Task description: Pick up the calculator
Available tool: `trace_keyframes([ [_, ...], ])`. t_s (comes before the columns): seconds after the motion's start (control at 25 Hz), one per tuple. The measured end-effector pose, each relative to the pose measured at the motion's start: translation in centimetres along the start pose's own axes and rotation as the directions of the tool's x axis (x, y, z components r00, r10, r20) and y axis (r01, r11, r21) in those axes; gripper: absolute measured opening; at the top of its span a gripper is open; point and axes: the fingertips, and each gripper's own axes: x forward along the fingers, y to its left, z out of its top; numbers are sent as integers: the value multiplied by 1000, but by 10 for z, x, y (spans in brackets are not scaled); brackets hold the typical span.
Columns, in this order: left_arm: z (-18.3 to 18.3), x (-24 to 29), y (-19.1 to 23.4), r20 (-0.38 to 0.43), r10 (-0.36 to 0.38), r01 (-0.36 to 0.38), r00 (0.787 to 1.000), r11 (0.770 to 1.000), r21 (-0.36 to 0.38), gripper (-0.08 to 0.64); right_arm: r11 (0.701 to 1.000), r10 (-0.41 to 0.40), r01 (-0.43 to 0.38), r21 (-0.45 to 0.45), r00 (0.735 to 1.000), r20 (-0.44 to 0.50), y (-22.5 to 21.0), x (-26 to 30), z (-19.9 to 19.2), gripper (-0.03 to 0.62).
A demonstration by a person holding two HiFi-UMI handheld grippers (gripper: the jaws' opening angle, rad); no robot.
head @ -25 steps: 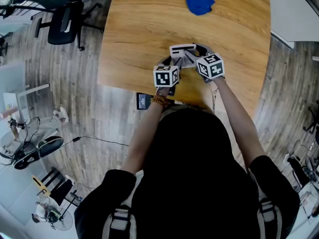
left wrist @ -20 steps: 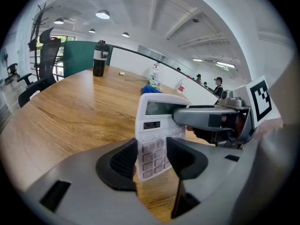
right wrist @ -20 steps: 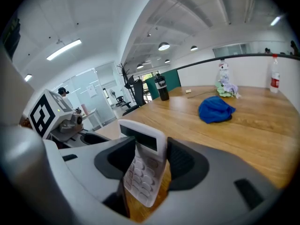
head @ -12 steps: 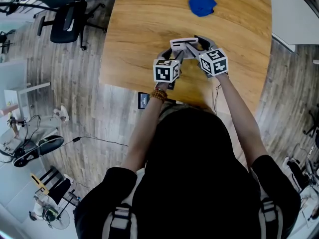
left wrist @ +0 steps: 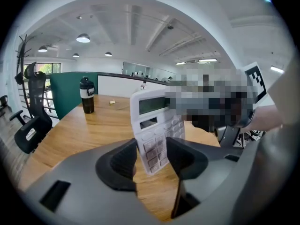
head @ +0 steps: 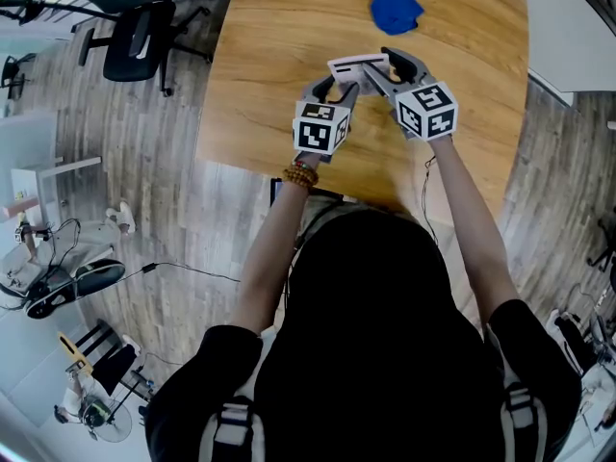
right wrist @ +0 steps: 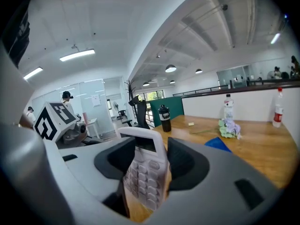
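A white calculator (head: 358, 64) with grey keys hangs above the wooden table (head: 260, 75), held from both ends. My left gripper (head: 339, 92) is shut on its near left end, and in the left gripper view the calculator (left wrist: 157, 125) stands tilted between the dark pads (left wrist: 123, 163). From the right, my right gripper (head: 382, 71) is shut on the other end. In the right gripper view the calculator (right wrist: 144, 172) sits keys-up between the pads (right wrist: 185, 163), with its display towards the camera's far side.
A blue cloth (head: 395, 8) lies at the table's far side. A black bottle (left wrist: 86, 95) stands at the far edge, with two plastic bottles (right wrist: 228, 108) and a crumpled bundle (right wrist: 228, 128) near it. An office chair (head: 130, 41) stands off the table's left.
Both grippers have risen together with the calculator between them, shifting up and slightly right in the head view. Each grip is unchanged.
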Motion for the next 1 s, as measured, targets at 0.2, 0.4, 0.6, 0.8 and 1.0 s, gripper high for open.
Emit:
trace_keyframes([
  [0.2,30,-14,6,56,23,-24,998,999,22,222,996,31,-25,-80,997,71,15,-4,44,225],
  [0.4,64,-30,11,120,38,-44,992,998,45,222,994,49,-34,-106,988,144,25,-7,84,221],
  [0.6,96,-49,9,201,53,-66,978,996,59,222,990,59,-31,-136,977,207,36,-20,113,218],
  [0.8,121,-67,-1,266,46,-71,963,994,84,222,979,69,-15,-204,964,258,47,-39,140,216],
  [1.0,145,-84,-22,328,15,-57,944,991,118,222,972,68,14,-237,939,336,54,-63,169,215],
])
